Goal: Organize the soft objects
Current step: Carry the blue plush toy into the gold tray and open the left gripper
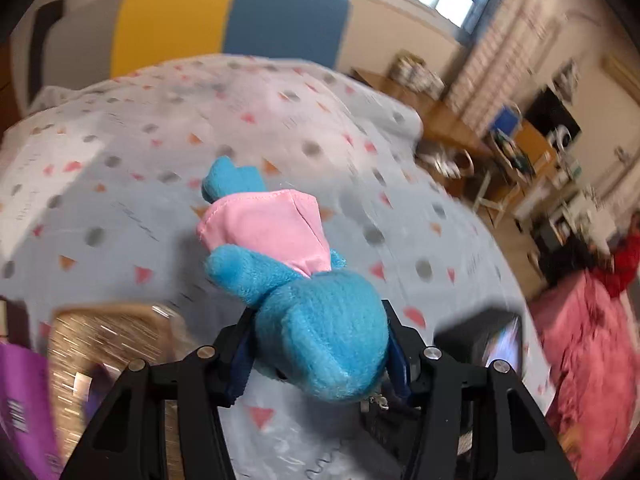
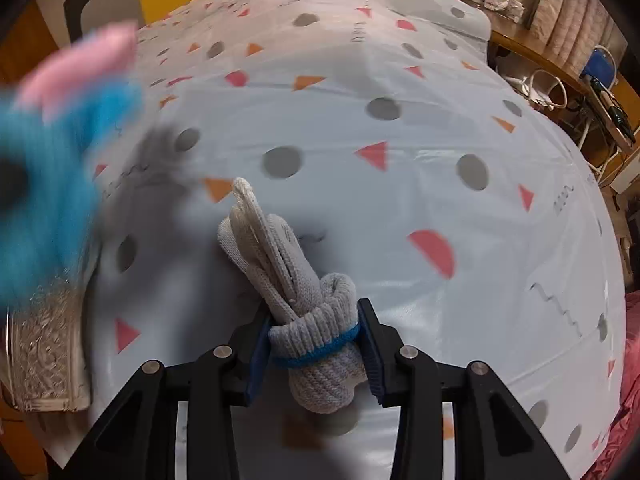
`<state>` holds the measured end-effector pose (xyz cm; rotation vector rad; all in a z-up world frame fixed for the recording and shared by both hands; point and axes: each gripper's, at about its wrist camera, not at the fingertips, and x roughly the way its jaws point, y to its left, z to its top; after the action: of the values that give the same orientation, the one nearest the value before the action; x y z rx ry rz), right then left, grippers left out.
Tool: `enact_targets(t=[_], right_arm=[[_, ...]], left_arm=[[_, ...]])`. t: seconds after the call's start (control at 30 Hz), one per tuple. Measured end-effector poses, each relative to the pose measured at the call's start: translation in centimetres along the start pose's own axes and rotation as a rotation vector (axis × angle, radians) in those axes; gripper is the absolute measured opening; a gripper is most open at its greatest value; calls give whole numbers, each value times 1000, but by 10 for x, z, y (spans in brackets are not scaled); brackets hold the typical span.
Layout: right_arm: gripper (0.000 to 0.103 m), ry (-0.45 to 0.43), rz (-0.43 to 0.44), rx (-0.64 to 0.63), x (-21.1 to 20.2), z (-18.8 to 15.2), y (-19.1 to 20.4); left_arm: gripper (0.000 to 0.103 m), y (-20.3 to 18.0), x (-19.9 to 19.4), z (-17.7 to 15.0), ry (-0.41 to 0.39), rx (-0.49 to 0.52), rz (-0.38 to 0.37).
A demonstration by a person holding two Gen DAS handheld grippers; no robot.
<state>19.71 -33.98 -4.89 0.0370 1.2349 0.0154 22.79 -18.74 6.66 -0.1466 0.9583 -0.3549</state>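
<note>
A blue plush toy (image 1: 320, 340) in a pink garment is pinched by its head between the fingers of the left gripper (image 1: 320, 356) and is held clear above the bed (image 1: 140, 140), its body hanging away from the camera. In the right wrist view, a bundle of grey knitted gloves (image 2: 312, 320), bound by a blue band, is clamped at its cuff end between the fingers of the right gripper (image 2: 316, 344), with its far end lying on the patterned sheet. A woven basket (image 2: 48, 360) is seen at the left edge of the bed, just under the blurred toy. The step in hand is judged to be the gathering of both soft items for stowing, with neither yet put away. For the next move, the toy would need to be carried over the basket and released, and the gloves lifted off the sheet without being allowed to slip from the grip.
</note>
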Motion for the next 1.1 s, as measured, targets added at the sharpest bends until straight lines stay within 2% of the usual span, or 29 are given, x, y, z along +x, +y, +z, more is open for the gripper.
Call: enact_targets(t=[0.1,0.17,0.33,0.5,0.67,0.83,1.1], right_arm=[[44,13,-18,-11,4,-7,14],[45,19,-36,-15,7,-9,19],[47,5,-67,-10,7,-17,27],[47,-20,-81,-24,6,-23,33],[47,-36,-96,-30,6,-28,39],[47,-51,-119,-33,5,-33,41],[47,-65,-142,-55,4,-36,46]], left_arm=[[57,28,-26,19,-50,-41,34],[57,58,-50,28,-100,-70,84],[57,125,-95,25,-172,-132,158],[57,190,-136,-6,-220,-190,217],[57,242,-163,-55,-229,-257,257],[57,275,-181,-91,-238,-323,278],[57,305,-215,-142,-271,-389,294]])
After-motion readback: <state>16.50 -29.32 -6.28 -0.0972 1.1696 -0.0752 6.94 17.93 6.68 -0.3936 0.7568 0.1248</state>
